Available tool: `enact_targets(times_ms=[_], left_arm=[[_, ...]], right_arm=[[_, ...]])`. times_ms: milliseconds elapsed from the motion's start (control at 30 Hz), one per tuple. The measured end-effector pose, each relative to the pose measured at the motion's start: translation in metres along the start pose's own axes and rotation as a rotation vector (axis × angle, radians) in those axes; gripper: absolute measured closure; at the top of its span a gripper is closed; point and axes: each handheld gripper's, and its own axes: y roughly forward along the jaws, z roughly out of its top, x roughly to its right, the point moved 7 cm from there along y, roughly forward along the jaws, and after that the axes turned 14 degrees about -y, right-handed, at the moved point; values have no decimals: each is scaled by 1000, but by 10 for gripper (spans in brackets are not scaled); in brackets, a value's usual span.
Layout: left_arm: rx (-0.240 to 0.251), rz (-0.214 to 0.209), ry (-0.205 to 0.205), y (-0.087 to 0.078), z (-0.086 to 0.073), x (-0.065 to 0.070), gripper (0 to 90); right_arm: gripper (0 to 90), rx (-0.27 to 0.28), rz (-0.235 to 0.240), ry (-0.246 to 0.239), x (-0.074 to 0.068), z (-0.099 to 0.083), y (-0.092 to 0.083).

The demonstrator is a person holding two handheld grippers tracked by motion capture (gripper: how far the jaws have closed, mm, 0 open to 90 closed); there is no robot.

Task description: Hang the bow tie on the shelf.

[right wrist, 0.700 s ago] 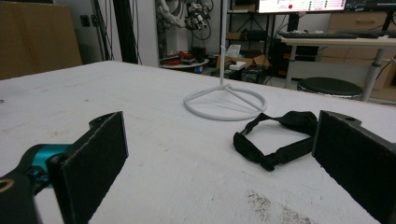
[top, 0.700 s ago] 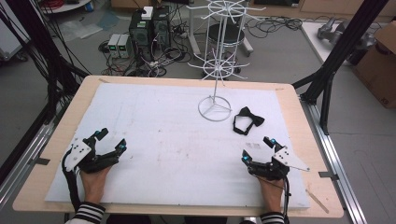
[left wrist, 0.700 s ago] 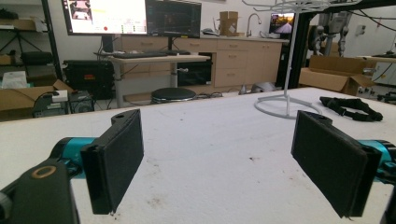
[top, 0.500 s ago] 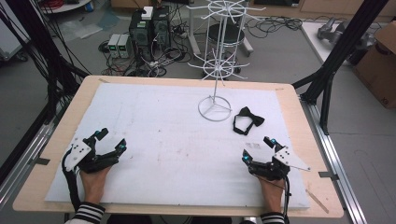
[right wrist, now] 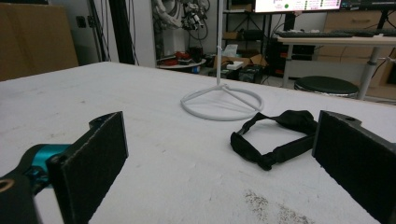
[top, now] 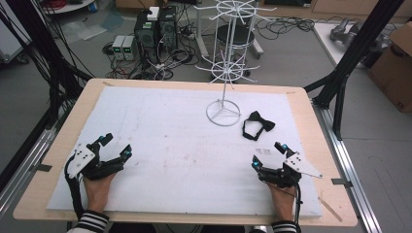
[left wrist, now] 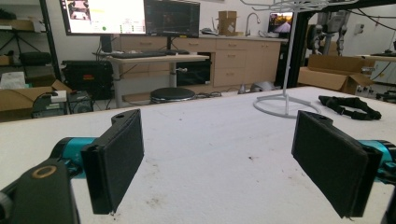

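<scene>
Left hand-held gripper (top: 114, 146): near desk edge, jaws spread, empty, apparently parked at rest. White foam-covered wooden desk (top: 160, 131): broad bare centre, free room for travel. White wire rack stand with ring base (top: 223, 112): far centre. Black fabric bow tie (top: 257, 124): just right of ring base, unheld. Right hand-held gripper (top: 268, 156): released, empty, nearest tie.

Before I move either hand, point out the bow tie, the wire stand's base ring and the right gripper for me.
bow tie (top: 265, 123): high view, on the knot and wings.
wire stand's base ring (right wrist: 200, 111): right gripper view, on the ring's near-left rim.
right gripper (top: 268, 155): high view, midway between its open fingertips.
</scene>
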Motion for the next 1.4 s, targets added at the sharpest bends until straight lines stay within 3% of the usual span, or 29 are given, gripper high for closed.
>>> enact_targets(times_ms=[233, 467, 600, 800, 967, 1233, 1300, 1400], left_arm=[[0, 1, 3, 0, 0, 0, 172], [-1, 2, 7, 0, 0, 0, 172], [0, 4, 6, 0, 0, 0, 172], [-1, 3, 6, 0, 0, 0, 171], [-1, 4, 7, 0, 0, 0, 172], [-1, 5, 7, 0, 0, 0, 172], [-2, 5, 6, 0, 0, 0, 172], [-2, 5, 7, 1, 0, 0, 172]], right_arm=[[24, -13, 0, 4, 0, 0, 1], [24, -68, -16, 18, 5, -1, 1], [24, -84, -3, 5, 11, 9, 0], [24, -131, -3, -8, 28, 26, 5], [24, -183, 17, -48, 46, 40, 14], [24, -274, 37, -51, 67, 43, 29], [24, -327, 42, -59, 75, 43, 38], [24, -343, 27, -57, 82, 45, 44]])
